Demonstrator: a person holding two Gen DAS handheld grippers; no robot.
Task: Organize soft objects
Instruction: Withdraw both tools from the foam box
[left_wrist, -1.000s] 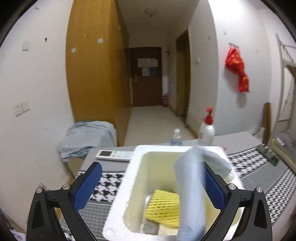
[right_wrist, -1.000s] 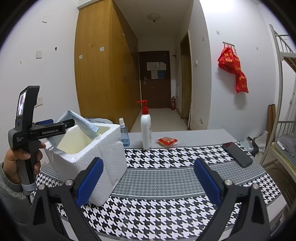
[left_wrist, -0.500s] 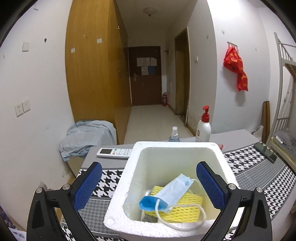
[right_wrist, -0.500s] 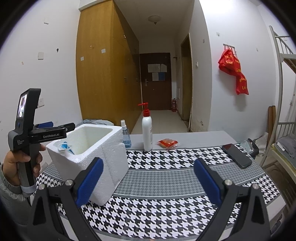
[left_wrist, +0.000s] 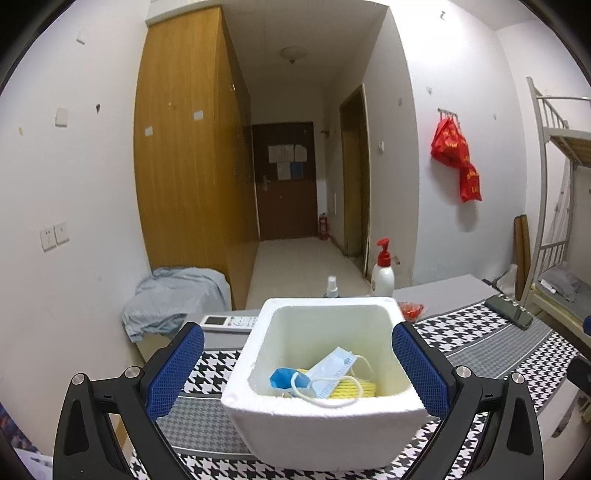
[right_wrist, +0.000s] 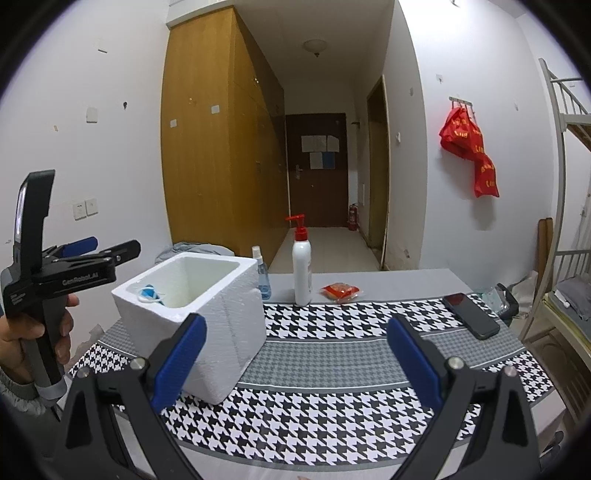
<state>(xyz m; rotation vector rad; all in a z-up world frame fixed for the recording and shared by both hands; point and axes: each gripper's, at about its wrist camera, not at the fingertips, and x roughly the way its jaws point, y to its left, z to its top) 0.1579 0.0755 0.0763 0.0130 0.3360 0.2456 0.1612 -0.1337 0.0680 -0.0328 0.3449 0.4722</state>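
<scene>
1. Face mask (left_wrist: 328, 369) lies inside the white foam box (left_wrist: 325, 410), draped on the yellow foam net (left_wrist: 351, 389), ear loop trailing toward the near rim
2. Left hand-held gripper (left_wrist: 295, 365) hovers over the near side of the box, jaws spread wide, nothing between the pads; the right wrist view shows it (right_wrist: 107, 249) above and left of the box (right_wrist: 221, 321), held by a hand (right_wrist: 29, 332)
3. Right hand-held gripper (right_wrist: 295, 350) is wide open too, empty, over the houndstooth counter (right_wrist: 351, 369), well clear of the box
4. Step looks like post-drop: mask is placed, both tools free
5. Next soft candidate is probably the red packet (right_wrist: 340, 290) near the pump bottle (right_wrist: 302, 266); right side is closer
6. That move calls for a low, flat approach and a pinch on the packet edge; phone (right_wrist: 471, 315) and spray bottle (right_wrist: 260, 273) aren't soft, skip them
</scene>
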